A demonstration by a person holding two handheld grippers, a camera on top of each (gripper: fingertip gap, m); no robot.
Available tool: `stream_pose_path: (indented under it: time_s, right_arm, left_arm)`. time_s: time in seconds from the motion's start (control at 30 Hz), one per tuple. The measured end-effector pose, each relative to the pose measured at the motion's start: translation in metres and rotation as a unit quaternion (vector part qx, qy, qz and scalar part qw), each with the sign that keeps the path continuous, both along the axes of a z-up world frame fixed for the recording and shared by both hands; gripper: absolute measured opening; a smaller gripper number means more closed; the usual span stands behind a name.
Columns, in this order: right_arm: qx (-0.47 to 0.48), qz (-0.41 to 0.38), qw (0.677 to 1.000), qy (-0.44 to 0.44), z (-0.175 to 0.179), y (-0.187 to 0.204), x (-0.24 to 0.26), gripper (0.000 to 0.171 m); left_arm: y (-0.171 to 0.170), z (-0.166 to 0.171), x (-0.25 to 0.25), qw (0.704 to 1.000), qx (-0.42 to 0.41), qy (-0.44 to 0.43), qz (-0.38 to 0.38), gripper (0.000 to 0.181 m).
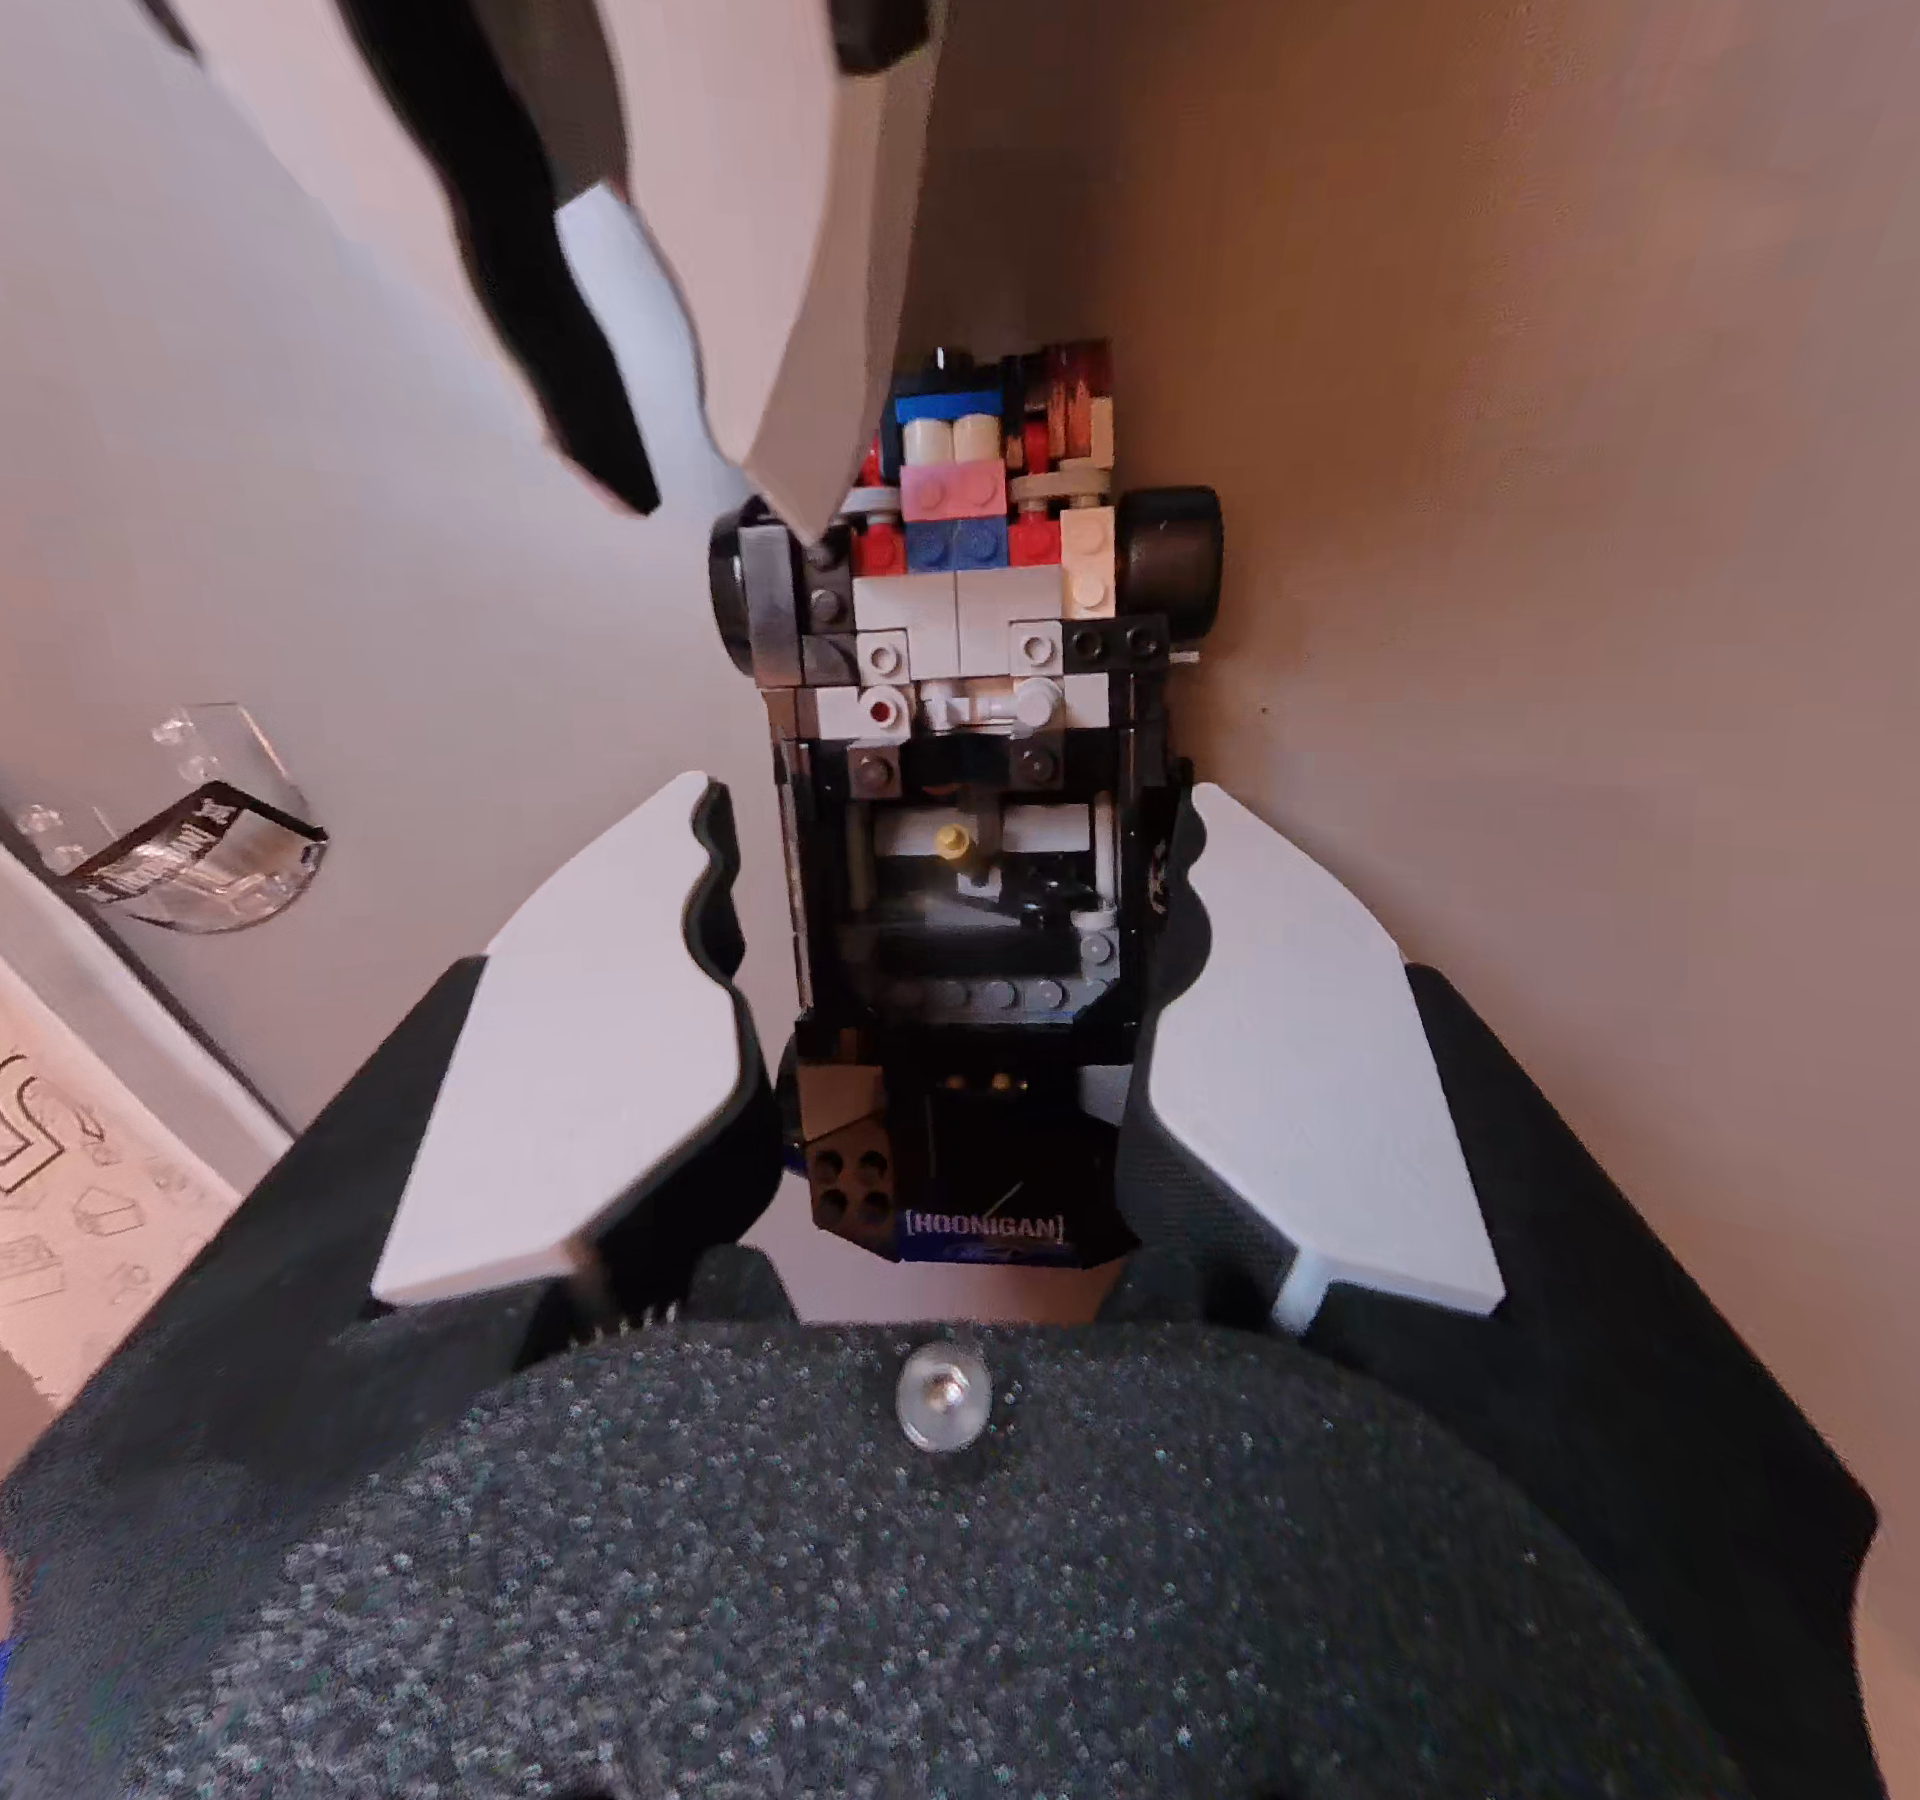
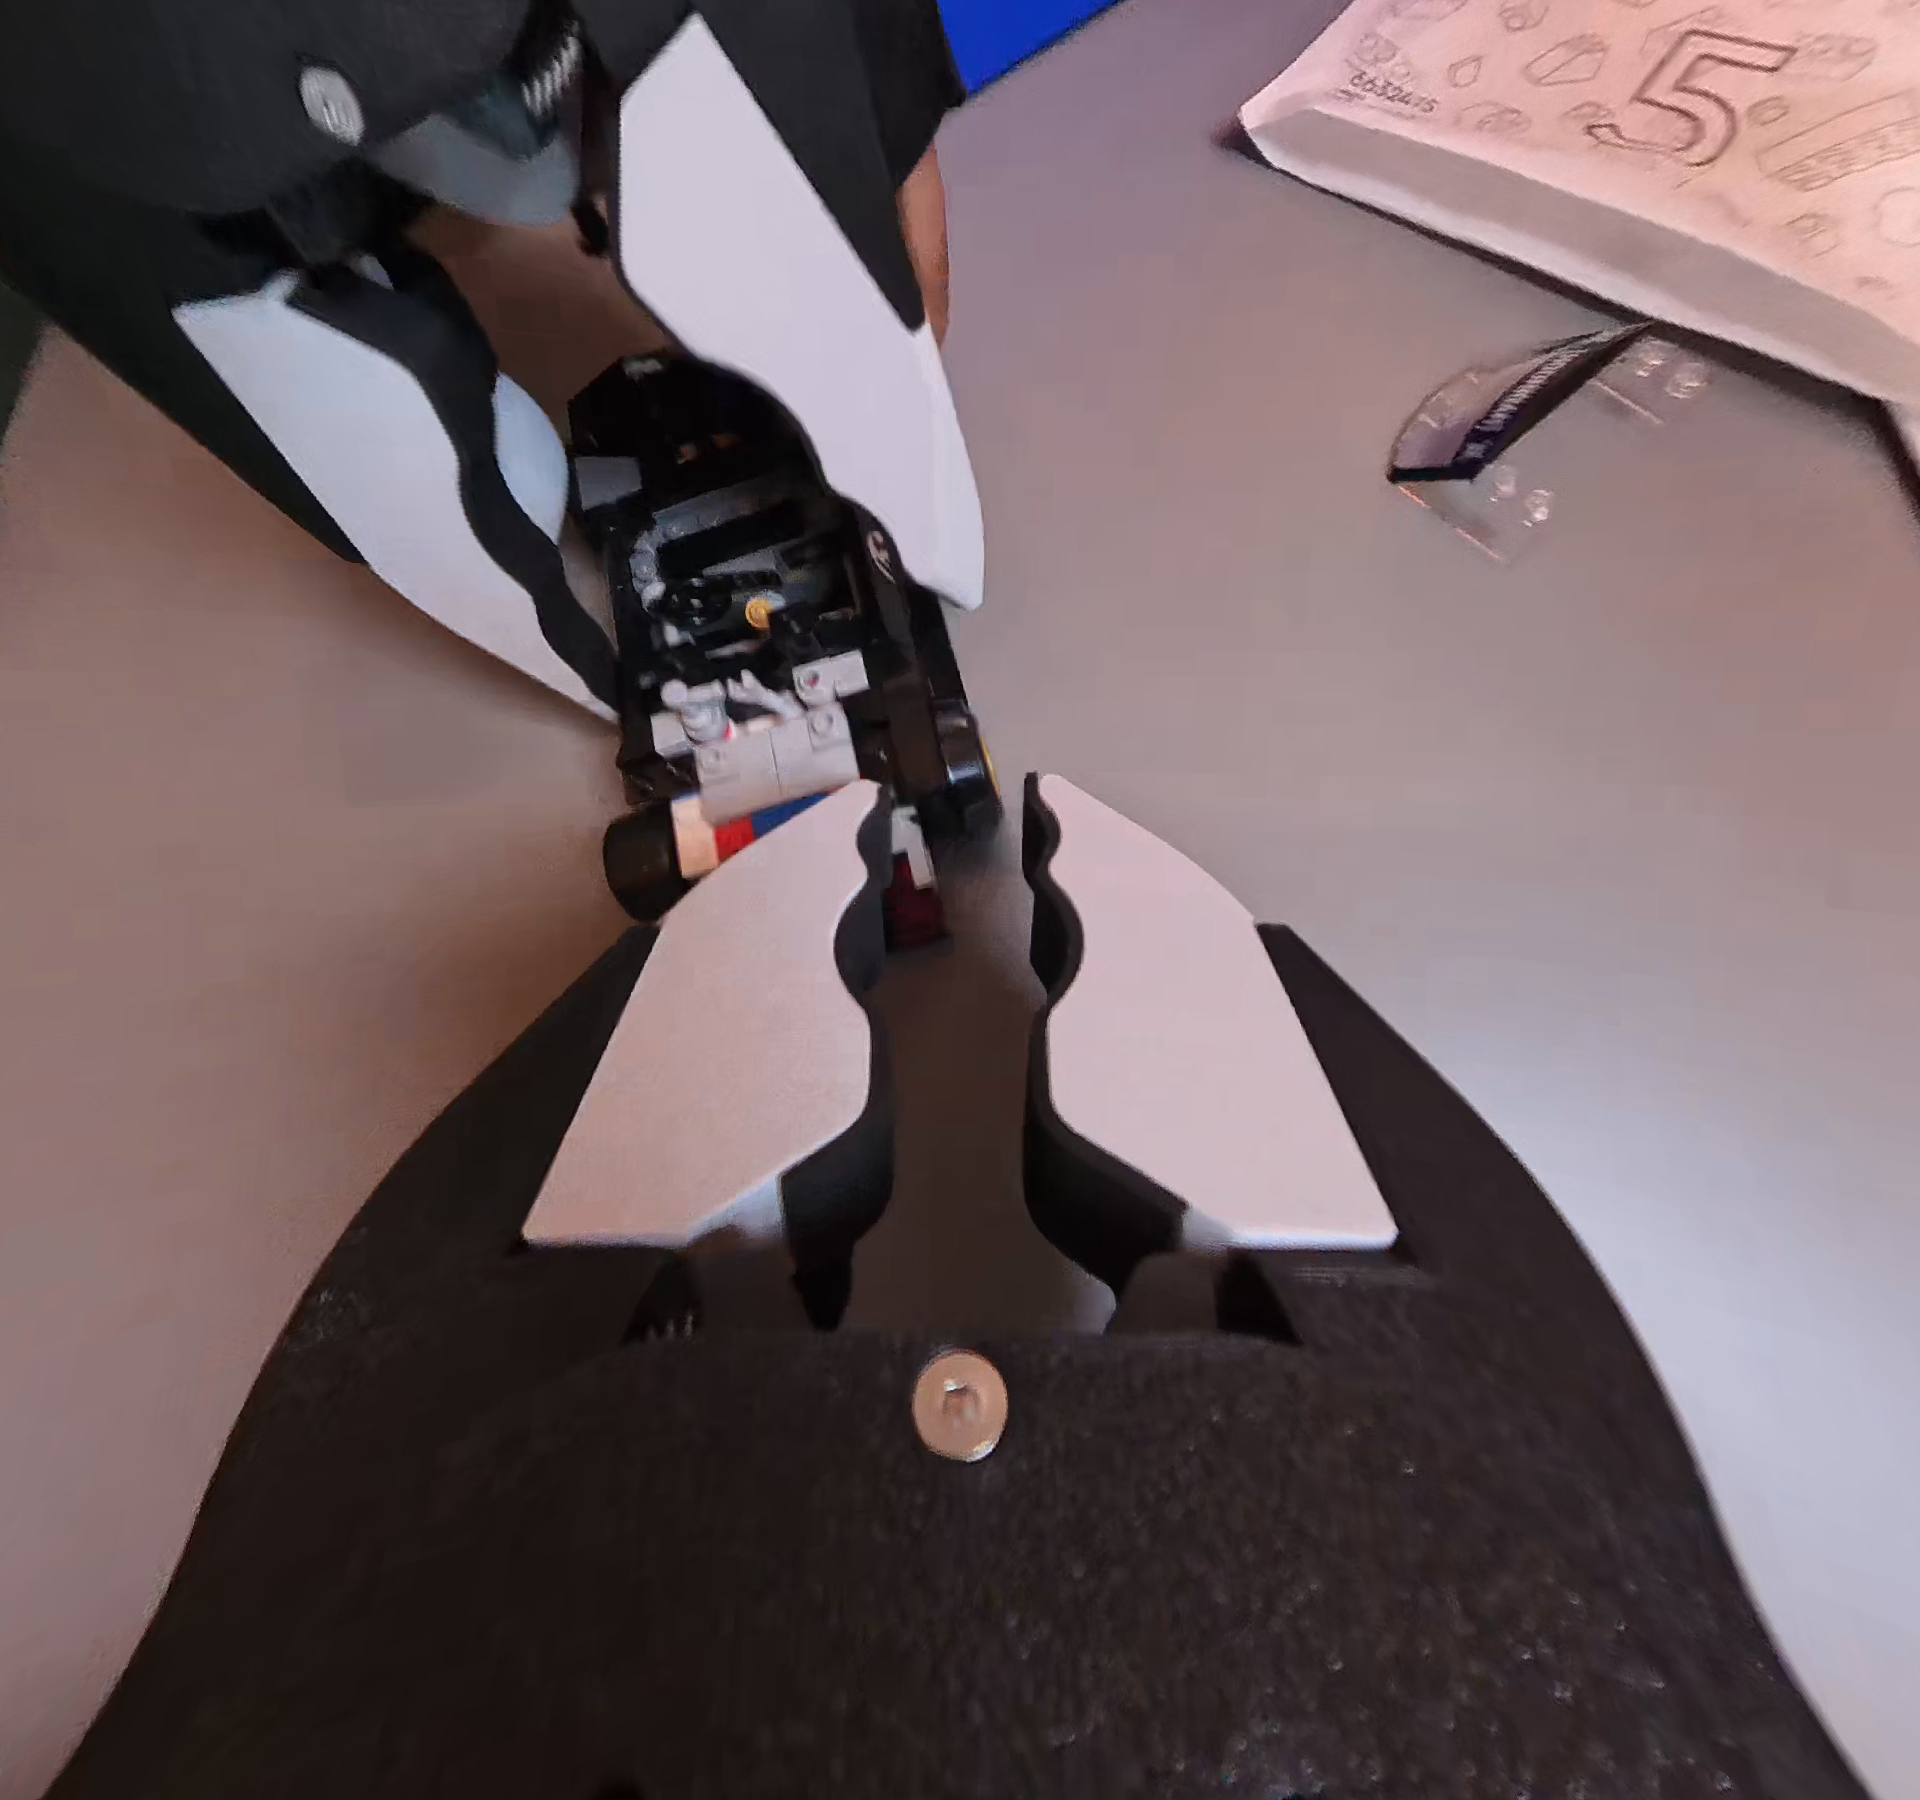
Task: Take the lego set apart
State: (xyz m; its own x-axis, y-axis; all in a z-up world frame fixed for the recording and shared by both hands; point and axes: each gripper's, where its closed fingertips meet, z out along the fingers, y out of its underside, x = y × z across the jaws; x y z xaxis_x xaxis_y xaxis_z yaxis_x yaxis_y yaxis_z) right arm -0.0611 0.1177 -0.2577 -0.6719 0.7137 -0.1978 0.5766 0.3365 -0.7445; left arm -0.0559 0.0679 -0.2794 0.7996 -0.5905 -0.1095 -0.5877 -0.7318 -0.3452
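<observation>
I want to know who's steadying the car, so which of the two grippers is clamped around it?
The left gripper: its fingers press both sides of the lego car. The right gripper is open at the car's front end, holding nothing.

One lego car (image 1: 956,815), one clear windscreen piece (image 1: 208,825), one paper bag (image 2: 1621,109).

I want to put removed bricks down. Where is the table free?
Free: the table right of the lego car, below the clear windscreen piece and paper bag. Crowded: around the car, where both grippers meet.

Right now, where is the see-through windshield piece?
The clear windshield piece lies loose on the table, beside the paper bag, right of the lego car.
</observation>
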Motion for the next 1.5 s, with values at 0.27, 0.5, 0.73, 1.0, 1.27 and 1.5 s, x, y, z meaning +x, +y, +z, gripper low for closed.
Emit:
stream_pose_path:
  time_s: [0.27, 0.5, 0.73, 1.0, 1.27, 1.5]
  right_arm:
    - [-0.077, 0.059, 0.991, -0.097, -0.006, -0.015, 0.001, 0.022]
    - [-0.049, 0.022, 0.995, -0.089, 0.000, -0.019, 0.038, 0.017]
    - [-0.058, -0.054, 0.995, -0.066, -0.002, -0.021, 0.064, 0.015]
    - [-0.119, -0.045, 0.986, -0.107, -0.003, -0.017, 0.071, 0.017]
    - [-0.170, -0.051, 0.966, -0.188, -0.004, -0.018, 0.066, 0.014]
    - [-0.155, -0.049, 0.975, -0.151, 0.004, -0.019, 0.061, 0.002]
  left_arm:
    - [-0.003, -0.002, 0.007, 1.000, -0.003, -0.024, -0.005, 0.072]
    - [-0.009, 0.000, 0.023, 0.995, 0.017, -0.013, -0.093, 0.075]
    - [-0.009, 0.001, 0.038, 0.986, 0.013, -0.014, -0.168, 0.078]
    - [-0.008, -0.001, 0.043, 0.976, -0.011, -0.009, -0.219, 0.078]
    - [-0.011, -0.003, 0.045, 0.975, -0.029, -0.031, -0.220, 0.071]
    - [-0.012, -0.005, 0.045, 0.974, -0.057, -0.039, -0.218, 0.072]
